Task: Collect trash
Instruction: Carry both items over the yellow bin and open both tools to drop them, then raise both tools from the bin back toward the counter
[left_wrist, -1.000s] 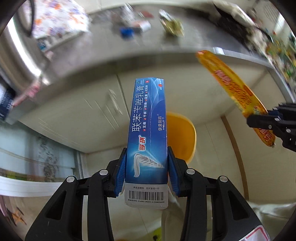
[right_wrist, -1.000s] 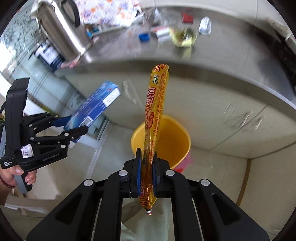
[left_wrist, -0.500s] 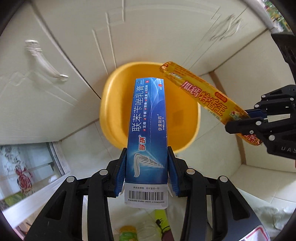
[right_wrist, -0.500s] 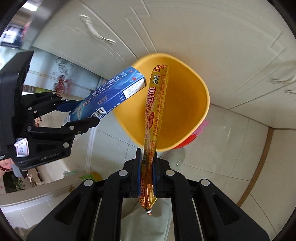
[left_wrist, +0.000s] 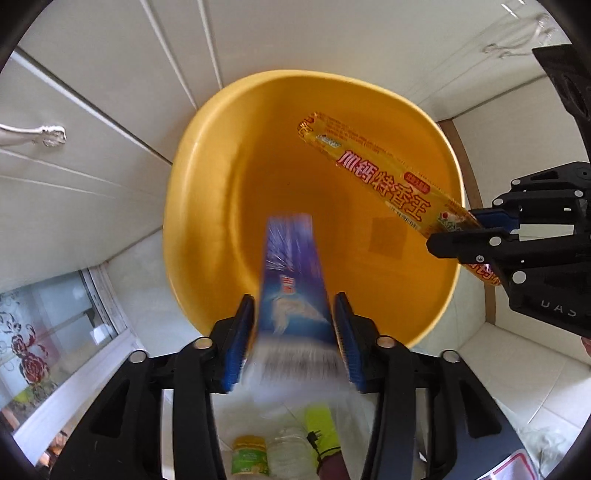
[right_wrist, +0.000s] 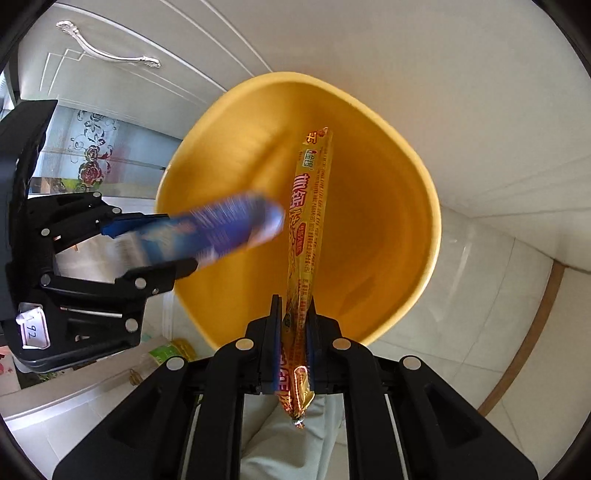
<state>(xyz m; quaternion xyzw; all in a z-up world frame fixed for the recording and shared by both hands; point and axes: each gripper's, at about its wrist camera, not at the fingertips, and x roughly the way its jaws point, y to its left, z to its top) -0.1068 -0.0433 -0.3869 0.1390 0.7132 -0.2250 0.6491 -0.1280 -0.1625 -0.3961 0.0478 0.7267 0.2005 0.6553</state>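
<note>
A yellow bin (left_wrist: 207, 206) (right_wrist: 399, 192) stands on the floor below both grippers. My left gripper (left_wrist: 295, 314) has its jaws spread; the blue toothpaste box (left_wrist: 291, 280) is blurred between them, slipping down into the bin. It also shows blurred in the right wrist view (right_wrist: 221, 232), beside the left gripper (right_wrist: 155, 247). My right gripper (right_wrist: 293, 314) is shut on a long yellow sausage wrapper (right_wrist: 308, 221), which hangs over the bin's mouth. The right gripper (left_wrist: 476, 236) and the wrapper (left_wrist: 384, 177) show at the right in the left wrist view.
White cabinet doors with a metal handle (right_wrist: 107, 55) stand behind the bin. A tiled floor (right_wrist: 480, 295) surrounds it. Bottles (left_wrist: 280, 454) lie on the floor near my legs. A glass panel with rose prints (left_wrist: 33, 332) is at the left.
Both grippers have come closer over the bin. My left gripper has opened and the toothpaste box is dropping from it. The right gripper still holds the wrapper.
</note>
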